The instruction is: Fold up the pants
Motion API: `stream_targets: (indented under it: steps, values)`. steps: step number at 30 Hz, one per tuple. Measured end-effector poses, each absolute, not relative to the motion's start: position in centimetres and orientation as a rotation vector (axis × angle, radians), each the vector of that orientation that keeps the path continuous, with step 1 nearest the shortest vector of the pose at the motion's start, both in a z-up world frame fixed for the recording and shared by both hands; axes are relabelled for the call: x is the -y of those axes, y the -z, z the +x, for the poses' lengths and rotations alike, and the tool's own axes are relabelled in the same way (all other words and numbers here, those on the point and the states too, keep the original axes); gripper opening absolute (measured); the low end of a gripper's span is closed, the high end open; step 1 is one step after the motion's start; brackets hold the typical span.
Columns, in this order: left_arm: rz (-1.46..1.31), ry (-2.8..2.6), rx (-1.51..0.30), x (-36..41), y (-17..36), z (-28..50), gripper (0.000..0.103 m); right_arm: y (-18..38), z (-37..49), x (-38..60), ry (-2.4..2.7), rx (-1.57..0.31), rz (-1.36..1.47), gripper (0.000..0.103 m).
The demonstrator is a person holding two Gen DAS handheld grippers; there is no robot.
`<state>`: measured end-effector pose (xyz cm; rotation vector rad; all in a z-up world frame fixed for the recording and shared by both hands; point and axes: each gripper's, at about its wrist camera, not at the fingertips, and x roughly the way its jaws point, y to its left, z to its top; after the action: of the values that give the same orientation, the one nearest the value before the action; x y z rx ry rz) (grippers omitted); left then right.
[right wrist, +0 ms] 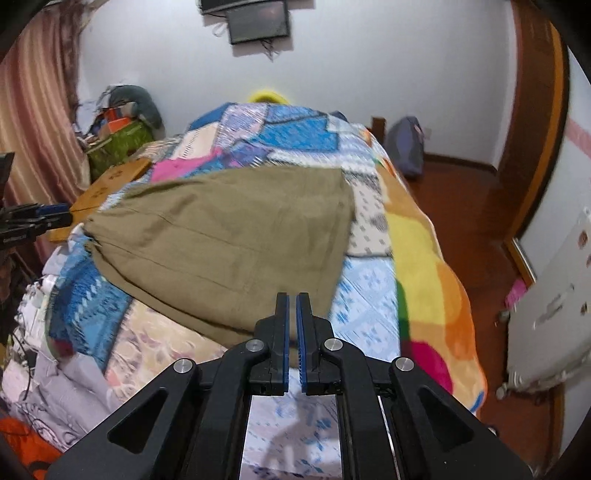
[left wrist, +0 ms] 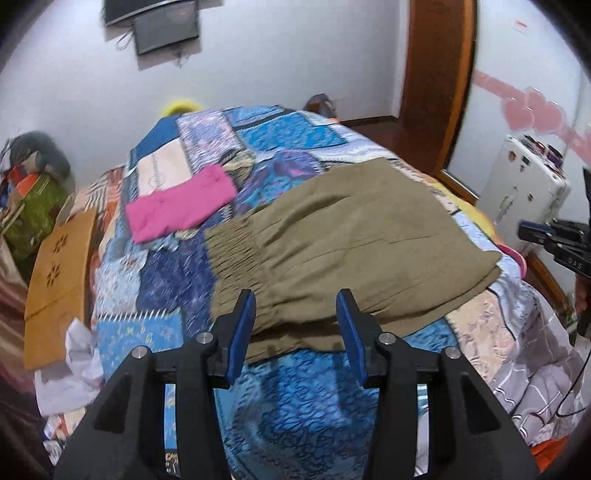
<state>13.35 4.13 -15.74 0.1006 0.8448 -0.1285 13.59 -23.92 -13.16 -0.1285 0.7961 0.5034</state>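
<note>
Olive-brown pants (left wrist: 343, 236) lie folded on the patchwork bedspread (left wrist: 288, 398), elastic waistband to the left. They also show in the right wrist view (right wrist: 236, 243). My left gripper (left wrist: 297, 317) is open and empty, its blue pads just above the pants' near edge by the waistband. My right gripper (right wrist: 293, 314) is shut with nothing between its pads, above the pants' near right corner. The right gripper shows at the right edge of the left wrist view (left wrist: 554, 243); the left one shows at the left edge of the right wrist view (right wrist: 37, 219).
A folded pink garment (left wrist: 181, 203) lies on the bed beyond the pants. A wooden board (left wrist: 59, 280) leans at the bed's left side beside cluttered bags (left wrist: 33, 192). A white case (left wrist: 524, 184) stands on the floor at the right. A wall screen (left wrist: 162, 29) hangs ahead.
</note>
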Motion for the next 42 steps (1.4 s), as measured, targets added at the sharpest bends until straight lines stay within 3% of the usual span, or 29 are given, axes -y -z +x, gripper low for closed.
stream_targets:
  steps: [4, 9, 14, 16, 21, 30, 31, 34, 37, 38, 40, 42]
  values:
    - [0.185, 0.191, -0.85, -1.1, 16.4, 13.8, 0.048, 12.5, 13.4, 21.8, -0.574, -0.756, -0.134, 0.025]
    - [0.326, 0.218, -0.908, 1.6, 19.3, 14.1, 0.052, 13.3, 12.8, 18.9, -0.641, -0.756, -0.174, 0.029]
    - [0.42, 0.218, -0.942, 2.3, 21.1, 14.6, 0.063, 14.8, 12.0, 16.8, -0.675, -0.754, -0.214, 0.065]
    - [0.471, 0.217, -0.936, 2.9, 21.6, 14.9, 0.067, 15.1, 11.9, 16.2, -0.679, -0.752, -0.233, 0.066]
    - [0.543, 0.247, -0.934, 4.3, 22.3, 15.8, 0.067, 15.9, 12.6, 14.4, -0.726, -0.79, -0.229, 0.066]
    - [0.357, 0.318, -0.943, 2.8, 20.1, 17.4, 0.06, 17.5, 13.0, 11.7, -0.772, -0.797, -0.299, 0.063]
    - [0.341, 0.324, -0.945, 2.7, 20.0, 17.4, 0.06, 17.6, 13.1, 11.7, -0.758, -0.792, -0.302, 0.06]
    - [0.352, 0.324, -0.95, 2.9, 20.4, 17.1, 0.06, 17.9, 13.7, 11.8, -0.739, -0.789, -0.289, 0.033]
    - [0.417, 0.304, -0.954, 3.9, 21.7, 16.5, 0.059, 17.4, 13.8, 12.1, -0.743, -0.773, -0.258, 0.014]
    - [0.445, 0.291, -0.944, 4.3, 22.1, 16.2, 0.057, 17.3, 13.8, 12.0, -0.742, -0.767, -0.264, 0.013]
    - [0.485, 0.267, -0.911, 4.8, 22.2, 15.7, 0.038, 16.9, 13.4, 11.8, -0.745, -0.751, -0.285, 0.01]
    - [0.498, 0.253, -0.886, 4.9, 21.8, 15.3, 0.03, 16.6, 13.1, 11.8, -0.743, -0.737, -0.298, 0.009]
